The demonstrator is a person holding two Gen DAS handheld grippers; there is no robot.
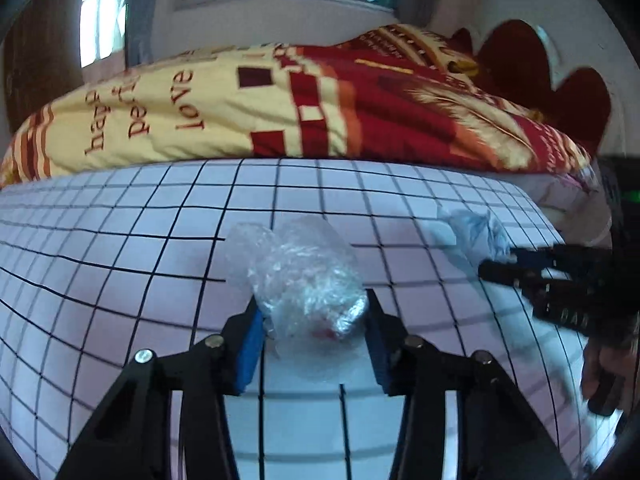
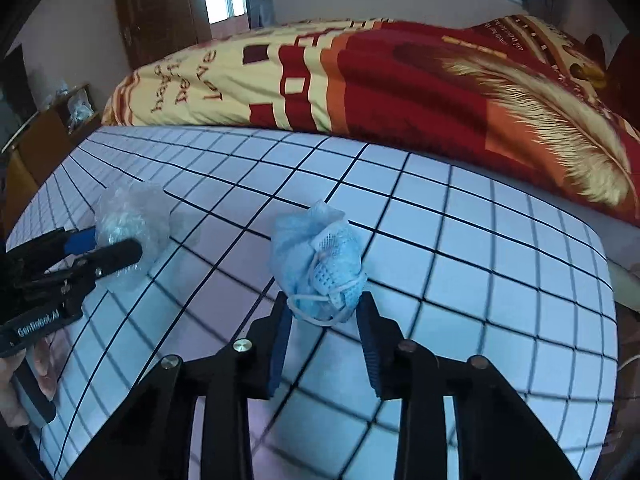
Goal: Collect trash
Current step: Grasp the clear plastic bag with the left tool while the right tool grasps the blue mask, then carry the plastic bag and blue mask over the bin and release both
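left gripper: the blue pads sit on both sides of a crumpled ball of clear plastic wrap and seem to touch it at the near end; I judge it is clamped on the wrap.
right gripper: narrow, closed around the low end of a crumpled blue face mask.
place of the trash: both pieces lie on the white surface with black grid lines, well apart from each other.
risk, wrap: it is slippery and springy, and the hold is only at the near end, so it may slide out when lifted.
risk, mask: the white ear loop hangs loose and the bundle may unfold or drop.
writing, near: "GenRobot.AI" on the left gripper body in the right wrist view.
writing, far: "Love" upside down on the red and yellow quilt; other words are not clear.
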